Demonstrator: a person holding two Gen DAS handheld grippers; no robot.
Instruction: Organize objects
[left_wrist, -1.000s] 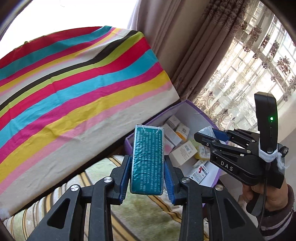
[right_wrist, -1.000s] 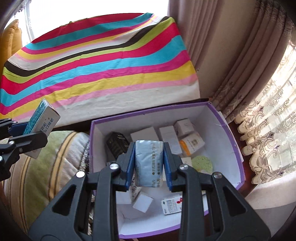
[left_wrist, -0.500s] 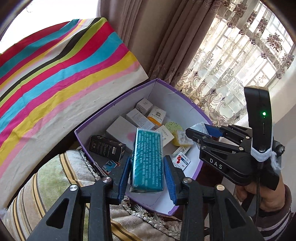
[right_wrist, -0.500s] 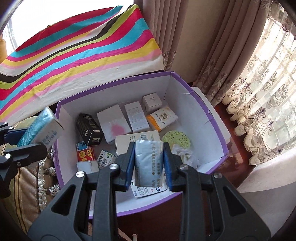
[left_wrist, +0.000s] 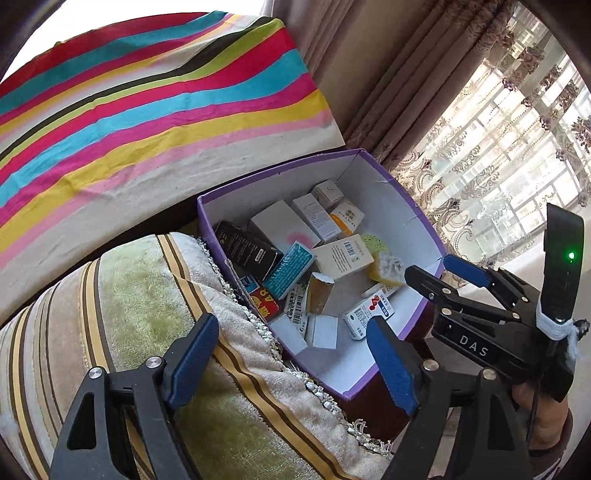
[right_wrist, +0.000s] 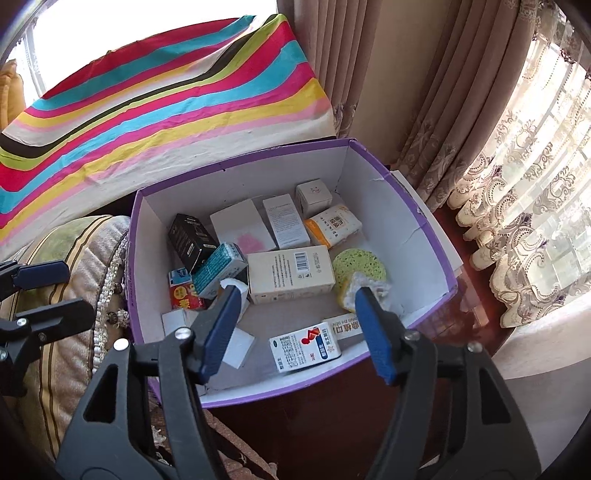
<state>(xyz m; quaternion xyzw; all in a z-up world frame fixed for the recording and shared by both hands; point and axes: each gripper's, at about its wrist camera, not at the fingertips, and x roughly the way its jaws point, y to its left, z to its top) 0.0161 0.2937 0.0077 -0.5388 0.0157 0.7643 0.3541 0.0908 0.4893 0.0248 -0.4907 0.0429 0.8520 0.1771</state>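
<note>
Left wrist view is showing the left gripper (left_wrist: 295, 354) hanging with its blue pads spread wide and nothing between them, above the near edge of the purple box (left_wrist: 402, 192) where it is meeting the striped cushion (left_wrist: 155, 314). Beside it, the right gripper (right_wrist: 299, 328) is likewise gaping and carrying nothing, over the box's near wall. Inside, the teal carton (right_wrist: 219, 269) is lying toward the left wall, tilted, one end propped on the black carton (right_wrist: 190, 240) and the other dipping toward a red and yellow packet (right_wrist: 184, 293); its long axis is running diagonally from the near left toward the far right. It is looking light and stiff, a thin card shell likely to dent under a hard squeeze, so any regrip would probably suit the two long narrow sides, near mid-length. A white barcoded carton (right_wrist: 290, 275) is lying just beside it, and a green sponge (right_wrist: 360, 267) is sitting toward the right wall, soft and compressible by its look.
</note>
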